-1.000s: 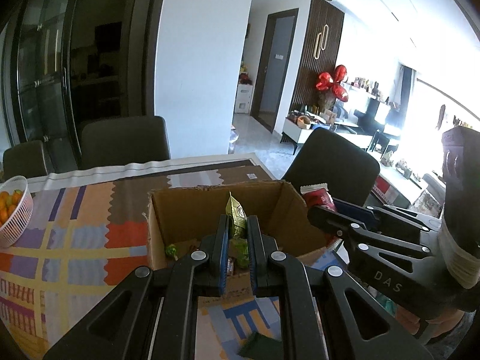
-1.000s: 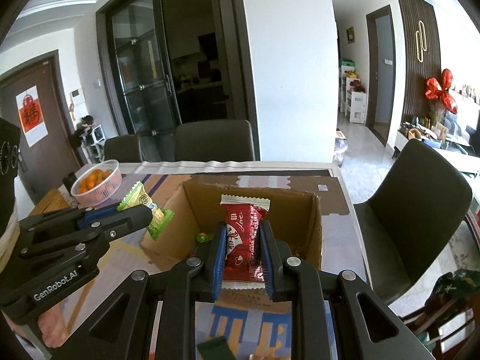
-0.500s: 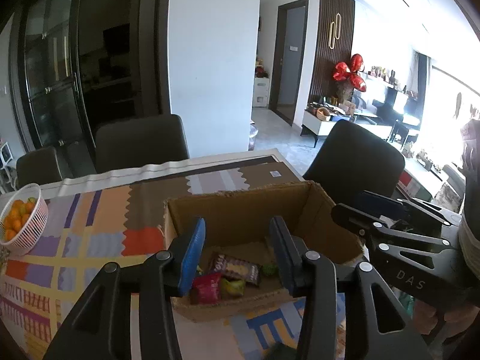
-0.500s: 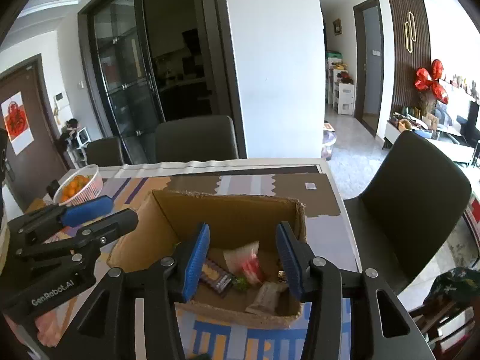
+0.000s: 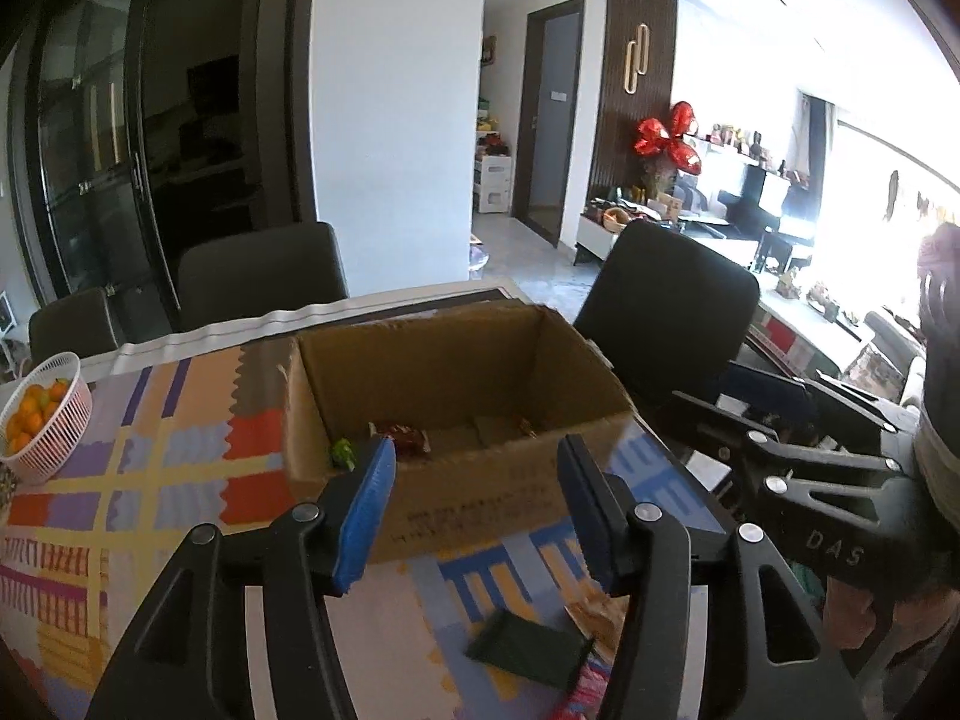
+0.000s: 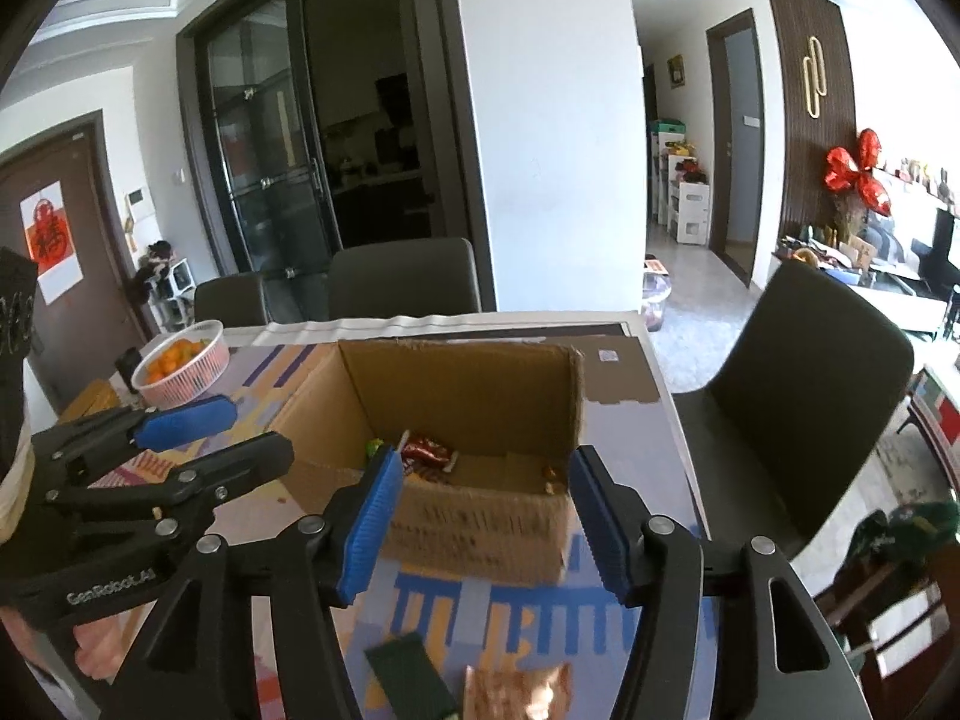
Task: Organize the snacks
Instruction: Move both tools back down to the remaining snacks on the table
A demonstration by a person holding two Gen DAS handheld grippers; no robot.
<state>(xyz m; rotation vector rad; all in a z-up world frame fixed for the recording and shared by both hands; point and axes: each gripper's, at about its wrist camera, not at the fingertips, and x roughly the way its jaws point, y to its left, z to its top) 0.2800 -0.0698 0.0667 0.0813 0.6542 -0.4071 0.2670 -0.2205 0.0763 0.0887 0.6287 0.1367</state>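
Note:
An open cardboard box point(image 5: 480, 492) stands on the patterned table; it also shows in the right wrist view point(image 6: 480, 516). Inside lie a red snack packet point(image 5: 408, 439), a green snack point(image 5: 343, 451) and other small packets; the red packet also shows in the right wrist view point(image 6: 427, 451). My left gripper point(image 5: 477, 510) is open and empty, in front of the box's near wall. My right gripper point(image 6: 483, 519) is open and empty, also in front of the box. A dark green packet point(image 5: 528, 657) and an orange-brown packet point(image 6: 519, 690) lie on the table below the grippers.
A white basket of oranges point(image 5: 42, 414) sits at the table's left; it also shows in the right wrist view point(image 6: 180, 363). Dark chairs point(image 5: 666, 312) stand around the table. The table's right edge point(image 6: 678, 450) is close to the box.
Both grippers opened and dropped their snacks into the box, the left a green packet and the right a red one. Both have since drawn back from the box towards me.

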